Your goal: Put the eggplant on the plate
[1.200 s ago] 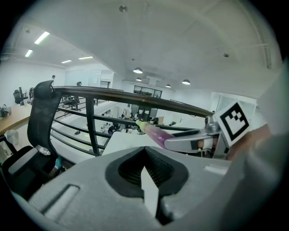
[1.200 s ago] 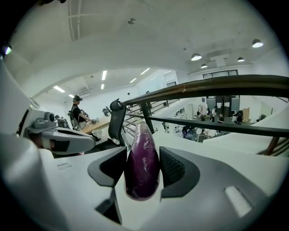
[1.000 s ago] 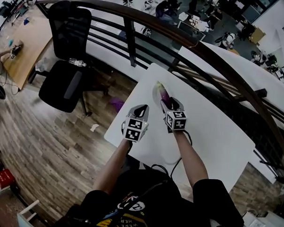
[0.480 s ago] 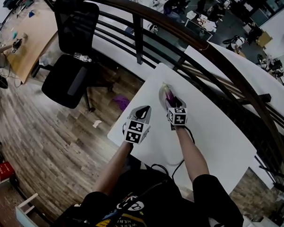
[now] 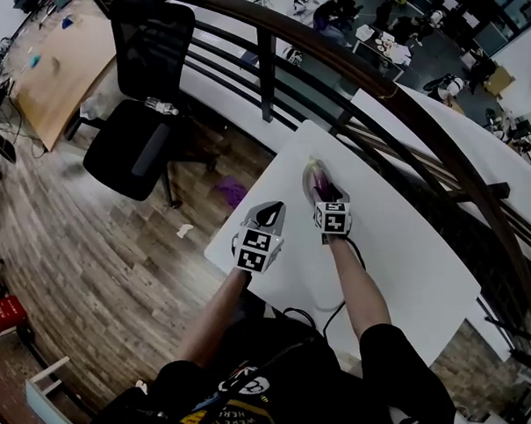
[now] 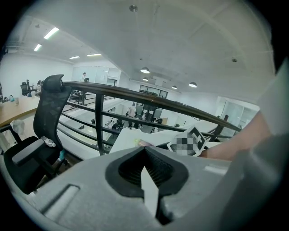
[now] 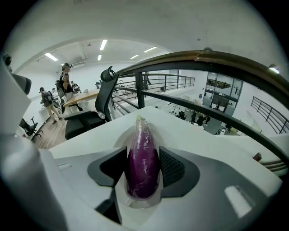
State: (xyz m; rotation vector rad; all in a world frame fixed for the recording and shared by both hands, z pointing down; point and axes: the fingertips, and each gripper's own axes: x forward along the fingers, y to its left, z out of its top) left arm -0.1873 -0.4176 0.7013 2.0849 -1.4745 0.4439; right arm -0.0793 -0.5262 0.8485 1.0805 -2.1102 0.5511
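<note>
The wooden floor (image 5: 96, 270) takes the left half of the head view and lies open around the black office chair (image 5: 142, 113). A dark railing (image 5: 402, 98) runs across the top, and behind it the space drops to a lower hall. The white table (image 5: 404, 257) stands with its far corner just beside the railing. Its left edge runs along the open floor, and its broad right part is bare, so there is free room to that side.

The person's black shirt (image 5: 267, 374) has a yellow print, too small to read.

The left gripper (image 5: 269, 212) hangs over the near left edge of the table. Its jaws are together and hold nothing.

The right gripper (image 5: 322, 197) points down toward the far left part of the table. Its jaws stand wide and press on the eggplant (image 5: 316, 178) from both sides. The purple eggplant lies lengthwise between the pads, with its green tip pointing away from the person.

In the right gripper view, the pale rim of the plate (image 7: 121, 140) curves around the eggplant, which is low over the plate. I cannot tell whether they touch.

The square markers (image 5: 333, 221) on the grippers are black and white patterns, not letters
</note>
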